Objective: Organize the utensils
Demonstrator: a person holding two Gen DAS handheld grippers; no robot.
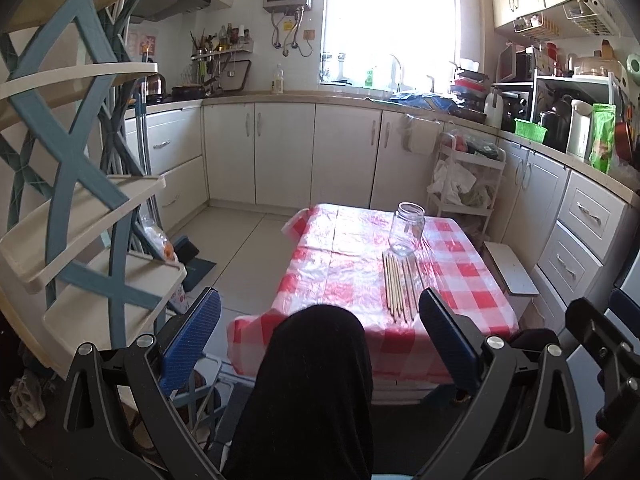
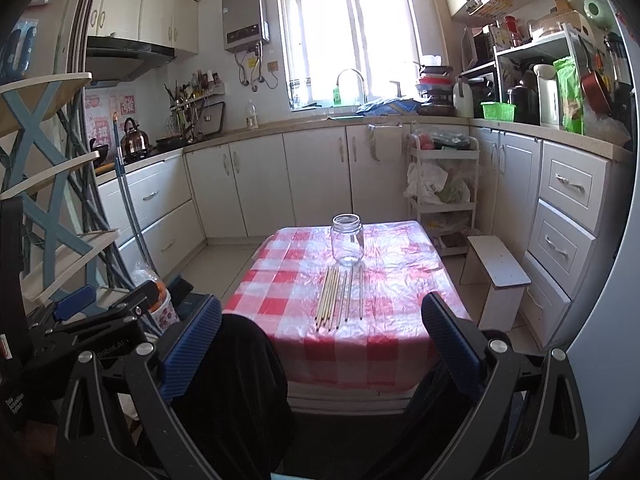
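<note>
Several wooden chopsticks (image 1: 401, 286) lie side by side on a small table with a red-and-white checked cloth (image 1: 344, 280). An empty clear glass jar (image 1: 407, 234) stands upright just beyond them. Chopsticks (image 2: 339, 297), jar (image 2: 347, 240) and cloth (image 2: 400, 280) also show in the right wrist view. My left gripper (image 1: 320, 320) is open and empty, held back from the table's near edge above a black-clad knee. My right gripper (image 2: 322, 328) is open and empty, also short of the near edge. The left gripper's body (image 2: 100, 316) shows at the left of the right wrist view.
A blue-and-cream tiered rack (image 1: 80, 200) stands close on the left. A white stool (image 2: 500, 276) and a white trolley (image 2: 444, 192) stand right of the table. White cabinets and a cluttered counter (image 1: 320, 98) ring the room. A black-clad knee (image 1: 320, 380) is below the grippers.
</note>
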